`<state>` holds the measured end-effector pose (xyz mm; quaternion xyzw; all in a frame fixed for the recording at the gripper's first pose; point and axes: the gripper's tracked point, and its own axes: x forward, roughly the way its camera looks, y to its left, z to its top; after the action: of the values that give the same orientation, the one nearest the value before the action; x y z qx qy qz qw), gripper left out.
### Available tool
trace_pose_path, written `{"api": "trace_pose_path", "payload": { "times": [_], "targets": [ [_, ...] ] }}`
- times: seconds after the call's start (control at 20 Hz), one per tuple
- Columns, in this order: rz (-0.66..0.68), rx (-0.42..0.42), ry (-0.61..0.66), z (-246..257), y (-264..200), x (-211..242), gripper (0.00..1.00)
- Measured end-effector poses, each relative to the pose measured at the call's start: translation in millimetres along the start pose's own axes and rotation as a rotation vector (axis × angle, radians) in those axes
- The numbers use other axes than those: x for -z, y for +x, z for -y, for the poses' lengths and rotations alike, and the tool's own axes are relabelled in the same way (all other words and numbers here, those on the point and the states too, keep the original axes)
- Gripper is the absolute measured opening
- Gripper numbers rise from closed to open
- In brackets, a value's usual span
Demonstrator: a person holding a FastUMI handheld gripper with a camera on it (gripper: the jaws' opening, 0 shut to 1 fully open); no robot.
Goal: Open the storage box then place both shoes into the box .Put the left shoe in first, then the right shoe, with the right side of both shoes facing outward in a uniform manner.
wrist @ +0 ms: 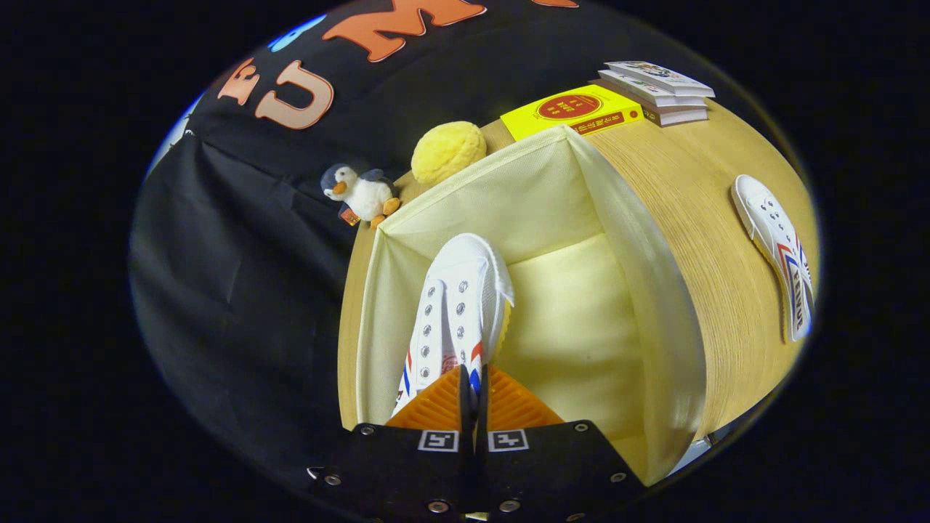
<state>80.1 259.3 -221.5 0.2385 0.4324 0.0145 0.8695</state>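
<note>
My gripper (pixel 474 379) is shut on a white shoe (pixel 454 309) with red and blue stripes, both fingers pinching its side near the heel. The shoe hangs inside the open pale yellow fabric storage box (pixel 654 319), toe pointing toward the far wall, close to the box's left wall. A second matching white shoe (pixel 776 250) lies on the wooden table (pixel 697 211) to the right of the box, well clear of my fingers.
Beyond the box sit a yellow round plush (pixel 448 150), a penguin toy (pixel 361 195), a yellow book (pixel 574 110) and a stack of books (pixel 657 91). The table's left edge runs close beside the box.
</note>
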Motion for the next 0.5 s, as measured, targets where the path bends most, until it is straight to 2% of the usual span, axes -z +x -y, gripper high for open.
{"api": "trace_pose_path", "payload": {
  "times": [0.1,0.2,0.3,0.35,0.45,0.5],
  "targets": [
    [-0.018,0.006,-0.012,-0.1,4.7,2.2,0.02],
    [-0.013,-0.034,-0.015,-10.8,-1.9,2.2,0.07],
    [0.022,-0.061,-0.002,-12.4,-8.8,-12.0,0.26],
    [0.030,-0.056,-0.008,-9.9,-14.0,-17.3,0.44],
    [0.049,-0.064,-0.016,-8.4,-23.8,-24.4,0.74],
    [0.057,-0.094,-0.016,-12.9,-30.4,-27.0,0.80]
  ]
}}
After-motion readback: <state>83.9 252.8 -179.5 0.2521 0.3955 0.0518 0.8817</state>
